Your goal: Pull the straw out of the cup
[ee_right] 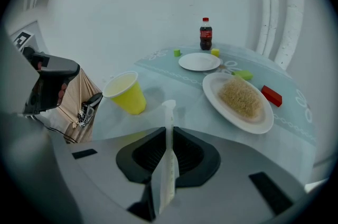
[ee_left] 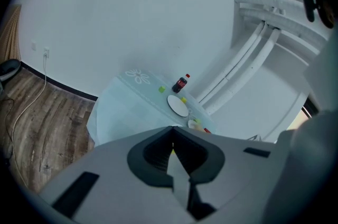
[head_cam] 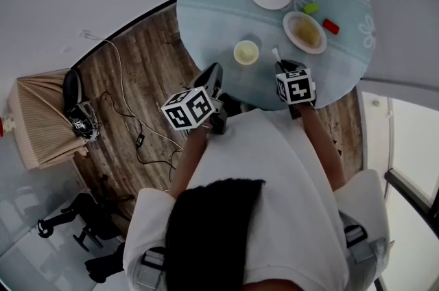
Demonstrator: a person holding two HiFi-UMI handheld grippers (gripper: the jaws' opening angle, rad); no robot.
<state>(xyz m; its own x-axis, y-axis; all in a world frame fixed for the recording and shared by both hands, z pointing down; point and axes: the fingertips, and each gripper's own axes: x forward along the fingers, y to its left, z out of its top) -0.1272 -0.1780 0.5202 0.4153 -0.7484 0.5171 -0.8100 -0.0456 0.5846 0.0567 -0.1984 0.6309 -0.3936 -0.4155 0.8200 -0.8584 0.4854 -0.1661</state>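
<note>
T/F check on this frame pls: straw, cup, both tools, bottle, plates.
1. The straw is out of the yellow cup, clamped in the right tool. True.
2. The left tool grips the cup. False: it is shut on nothing, apart from the cup.
3. The cola bottle lies on its side. False: it stands upright.
4. The near plate holds grainy food; the far plate is bare. True.
5. The red block sits on the near plate. False: it lies on the cloth beside it.
</note>
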